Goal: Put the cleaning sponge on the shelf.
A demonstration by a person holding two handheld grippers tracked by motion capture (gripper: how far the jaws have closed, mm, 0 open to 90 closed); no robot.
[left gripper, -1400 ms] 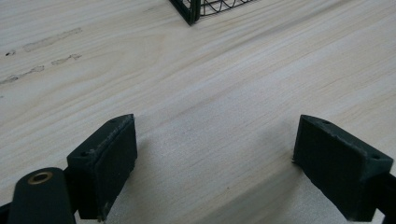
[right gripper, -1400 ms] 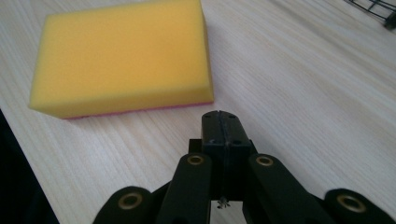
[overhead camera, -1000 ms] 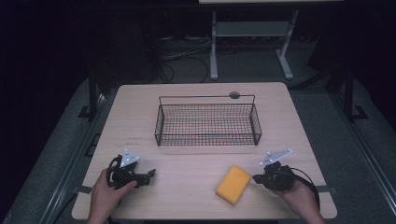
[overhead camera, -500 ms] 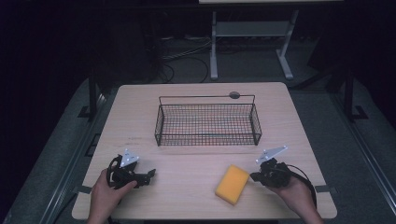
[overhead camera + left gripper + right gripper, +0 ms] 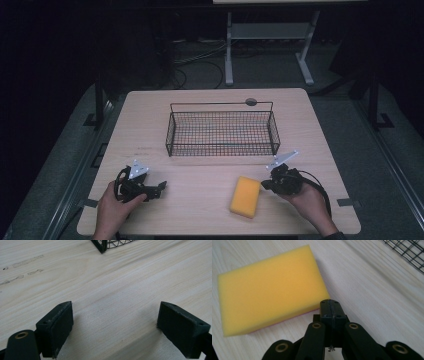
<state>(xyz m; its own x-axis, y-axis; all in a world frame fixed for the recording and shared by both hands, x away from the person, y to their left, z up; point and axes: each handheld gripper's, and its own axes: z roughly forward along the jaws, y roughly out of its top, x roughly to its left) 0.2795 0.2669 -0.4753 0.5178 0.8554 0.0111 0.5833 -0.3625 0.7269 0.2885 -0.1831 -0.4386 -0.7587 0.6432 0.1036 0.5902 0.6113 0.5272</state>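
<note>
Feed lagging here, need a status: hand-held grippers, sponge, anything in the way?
Left hand-held gripper open over bare table. Right hand-held gripper shut, empty, beside yellow sponge. Wire basket empty; nothing in the way.

Matt pale wood-grain table (image 5: 210,200), black wire-mesh metal basket (image 5: 222,132), yellow foam sponge (image 5: 269,287), soft matt

— What do the tongs (image 5: 115,327) look like from their own camera?
— Two black jaws spread wide, nothing between them — just the pale wood surface (image 5: 120,290) underneath.
— Anything farther off?
— A corner of the black wire basket (image 5: 105,244) at the top edge, and faint dark smudges (image 5: 22,270) at upper left.
</note>
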